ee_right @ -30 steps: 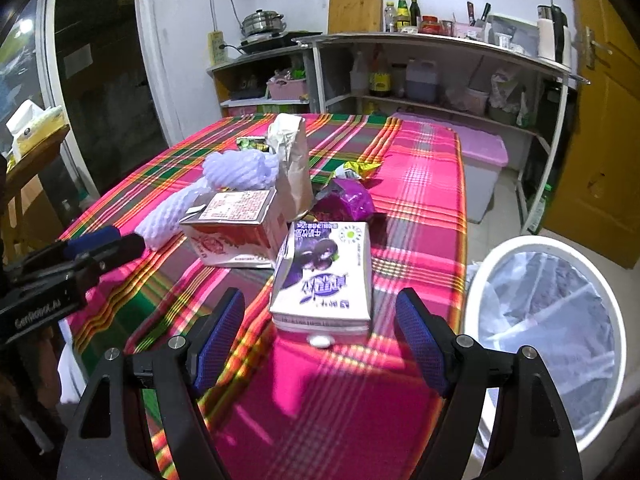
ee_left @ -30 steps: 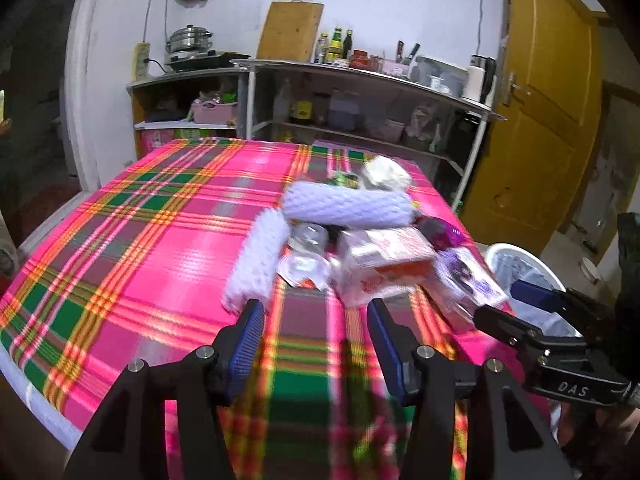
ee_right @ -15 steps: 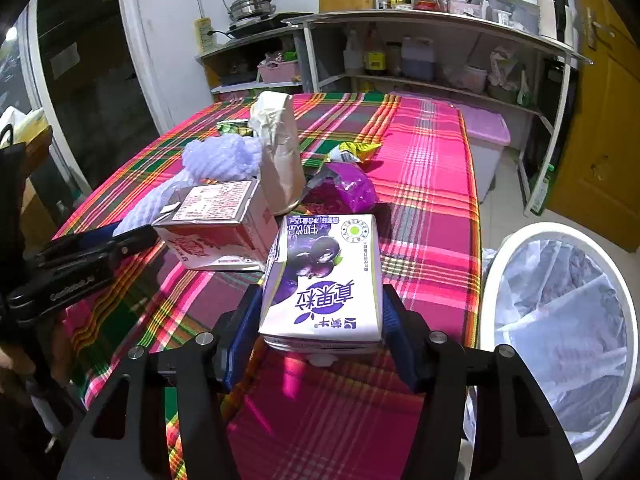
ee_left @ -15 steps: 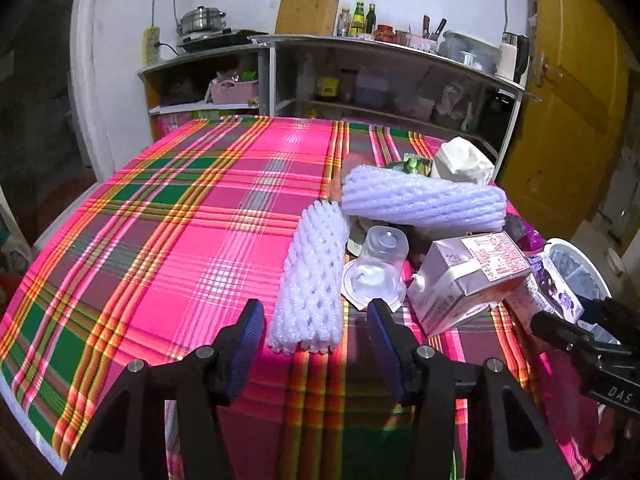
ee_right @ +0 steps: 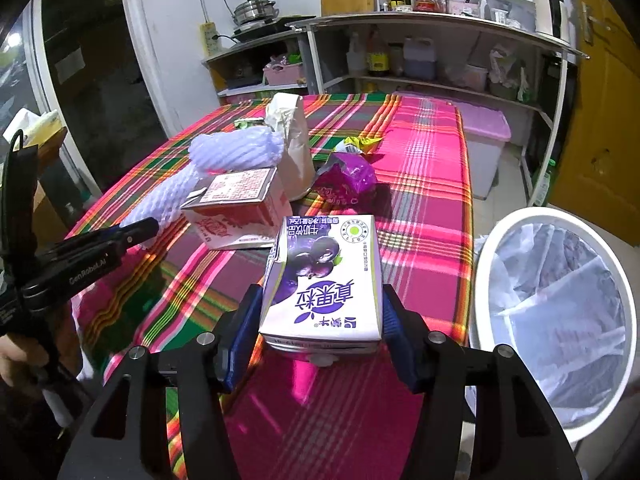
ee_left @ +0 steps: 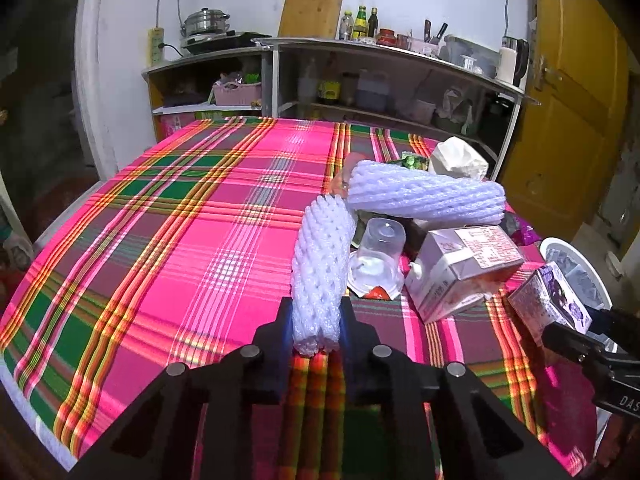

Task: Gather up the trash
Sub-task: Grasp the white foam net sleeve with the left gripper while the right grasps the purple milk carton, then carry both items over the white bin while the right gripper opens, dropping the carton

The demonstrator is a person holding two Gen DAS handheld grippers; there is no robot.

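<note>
My left gripper [ee_left: 316, 330] is shut on the near end of a white foam net sleeve [ee_left: 322, 268] that lies on the plaid tablecloth [ee_left: 180, 240]. My right gripper [ee_right: 320, 332] is shut on a purple-and-white blueberry milk carton [ee_right: 324, 280], held just above the table's right edge. That carton [ee_left: 550, 304] shows at the right in the left wrist view. A white bin with a clear liner [ee_right: 556, 288] stands on the floor right of the table.
More trash lies on the table: a second foam sleeve [ee_left: 424, 198], a clear plastic cup [ee_left: 380, 246], a red-and-white carton [ee_left: 464, 268], a paper bag [ee_right: 290, 144], a purple wrapper [ee_right: 348, 180]. Shelves [ee_right: 440, 48] and a yellow door [ee_left: 568, 100] stand behind.
My left gripper moved forward and closed on the near foam sleeve. My right gripper closed on the purple carton and lifted it slightly.
</note>
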